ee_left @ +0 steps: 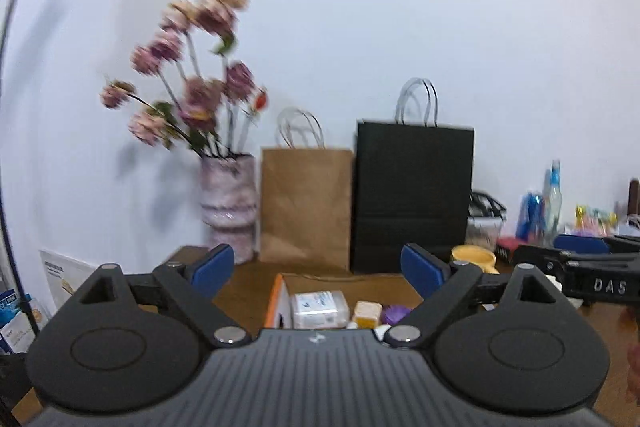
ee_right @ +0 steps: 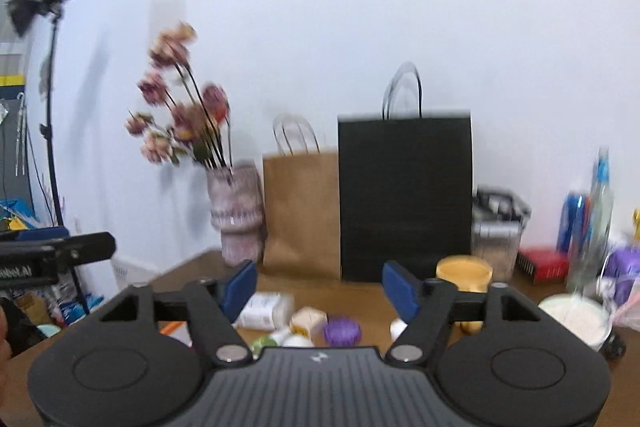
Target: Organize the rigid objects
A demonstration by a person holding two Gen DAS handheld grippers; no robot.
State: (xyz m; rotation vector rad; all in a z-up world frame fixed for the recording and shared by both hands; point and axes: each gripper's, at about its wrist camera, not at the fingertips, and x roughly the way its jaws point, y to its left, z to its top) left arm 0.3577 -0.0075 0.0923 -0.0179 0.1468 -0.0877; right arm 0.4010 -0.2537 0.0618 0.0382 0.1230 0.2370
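Looking along left gripper (ee_left: 318,269): jaws wide, nothing held; small items lie ahead and below between fingers – clear plastic box (ee_left: 319,309), yellow cube (ee_left: 367,313), purple lid (ee_left: 394,314) – beside orange-edged carton (ee_left: 276,301) on wooden table (ee_left: 248,291); right gripper (ee_left: 582,253) off to right

Right wrist view: jaws wide, empty; white pack (ee_right: 266,309), cube (ee_right: 309,321), purple lid (ee_right: 342,331) ahead and low, slightly left of centre; yellow jar (ee_right: 464,273) beyond right finger; both grippers seem about equally near
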